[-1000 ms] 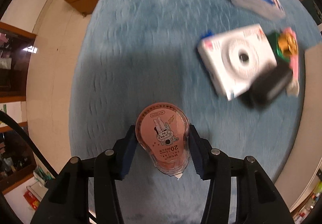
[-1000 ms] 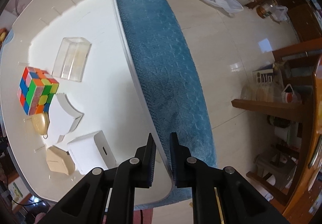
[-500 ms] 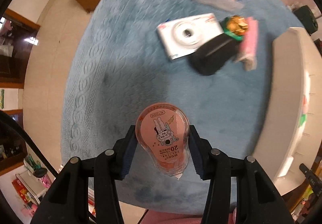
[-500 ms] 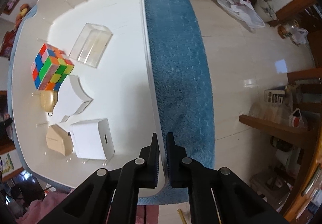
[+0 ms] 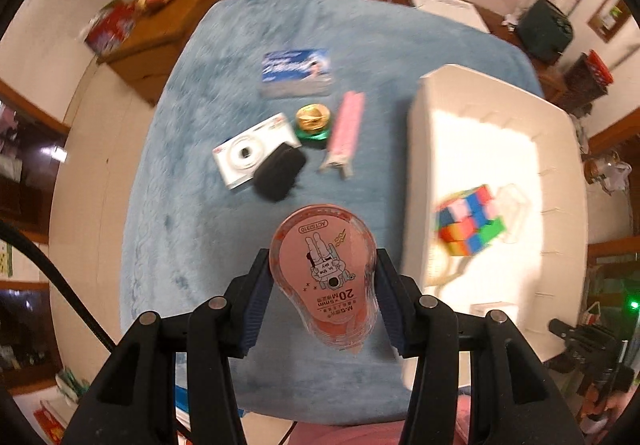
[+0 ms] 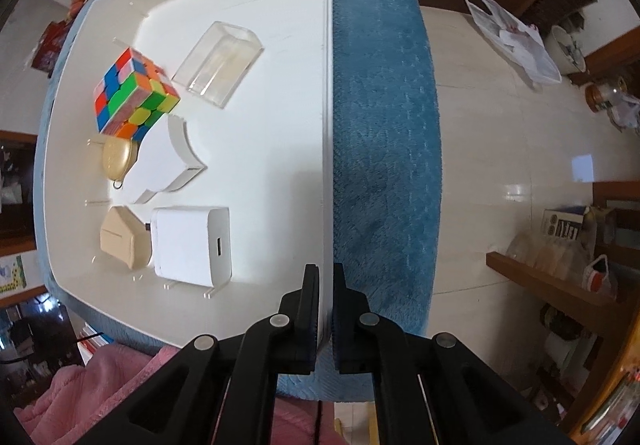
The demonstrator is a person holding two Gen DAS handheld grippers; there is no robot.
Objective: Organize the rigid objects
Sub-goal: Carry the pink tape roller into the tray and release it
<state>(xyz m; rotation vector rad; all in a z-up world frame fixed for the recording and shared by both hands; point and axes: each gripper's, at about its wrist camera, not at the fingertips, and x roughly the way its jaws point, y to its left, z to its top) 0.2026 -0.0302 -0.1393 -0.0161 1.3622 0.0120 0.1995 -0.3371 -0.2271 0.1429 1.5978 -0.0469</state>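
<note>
Pink correction tape (image 5: 323, 277) is clamped in the left gripper (image 5: 322, 301), held above the blue mat (image 5: 192, 205). White tray (image 5: 418, 149) lies to its right and slightly ahead. Tray wall is pinched by the right gripper (image 6: 326, 309), already at the tray.

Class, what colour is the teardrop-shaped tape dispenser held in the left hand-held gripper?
The teardrop-shaped tape dispenser is translucent pink with a cartoon label, clearest in the left wrist view.
</note>
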